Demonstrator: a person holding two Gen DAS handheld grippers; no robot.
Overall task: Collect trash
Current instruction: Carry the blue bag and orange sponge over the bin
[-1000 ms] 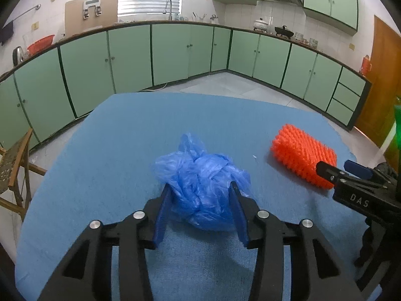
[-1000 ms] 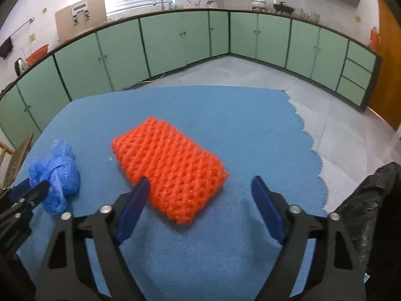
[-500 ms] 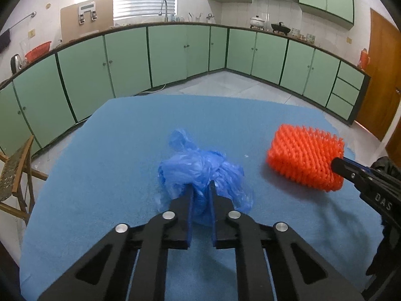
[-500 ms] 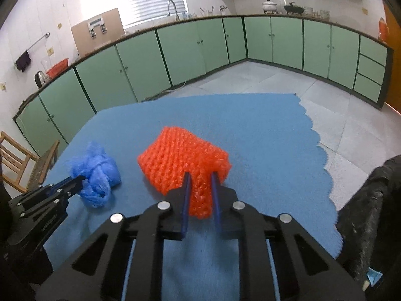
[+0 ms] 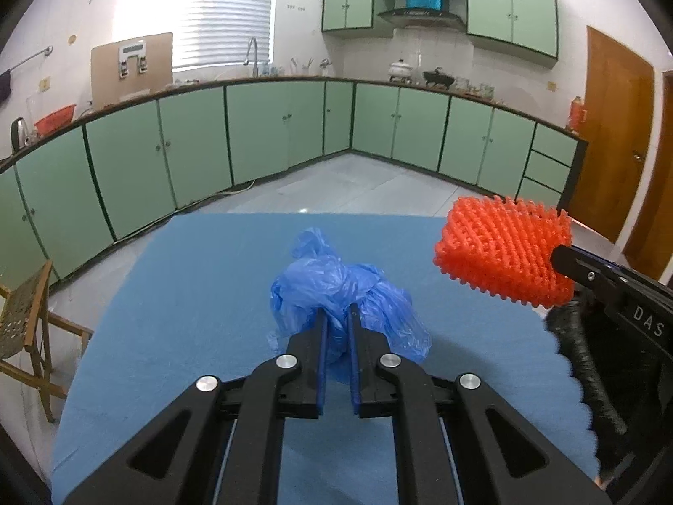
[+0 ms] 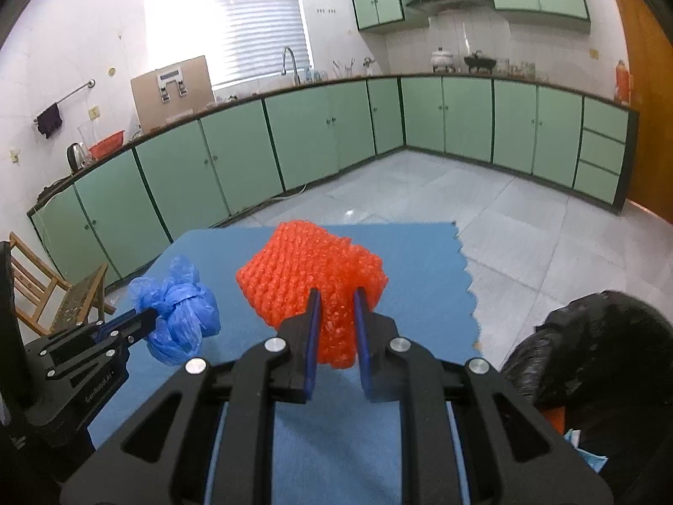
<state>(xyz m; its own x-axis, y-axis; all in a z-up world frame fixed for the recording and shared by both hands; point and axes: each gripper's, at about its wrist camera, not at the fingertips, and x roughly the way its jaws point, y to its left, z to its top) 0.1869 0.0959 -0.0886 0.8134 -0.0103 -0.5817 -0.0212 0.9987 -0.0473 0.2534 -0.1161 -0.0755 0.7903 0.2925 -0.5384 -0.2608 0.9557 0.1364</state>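
Observation:
My left gripper (image 5: 337,315) is shut on a crumpled blue plastic bag (image 5: 336,282), lifted off the blue cloth-covered table (image 5: 202,294). In the right wrist view the same blue plastic bag (image 6: 178,307) hangs from the left gripper (image 6: 151,315) at the left. My right gripper (image 6: 335,296) is shut on an orange foam net (image 6: 303,269), squeezed between the pads and raised above the table (image 6: 420,261). The orange foam net (image 5: 500,252) also shows at the right of the left wrist view, held by the right gripper (image 5: 559,250).
A black trash bag (image 6: 597,345) stands open beside the table's scalloped right edge, with scraps inside. A wooden chair (image 6: 50,294) stands off the left side. Green kitchen cabinets (image 5: 294,134) line the far walls across bare tiled floor.
Both grippers closed, the left on the blue bag and the right on the orange net, then lifted them off the table. The net now hangs squeezed and folded.

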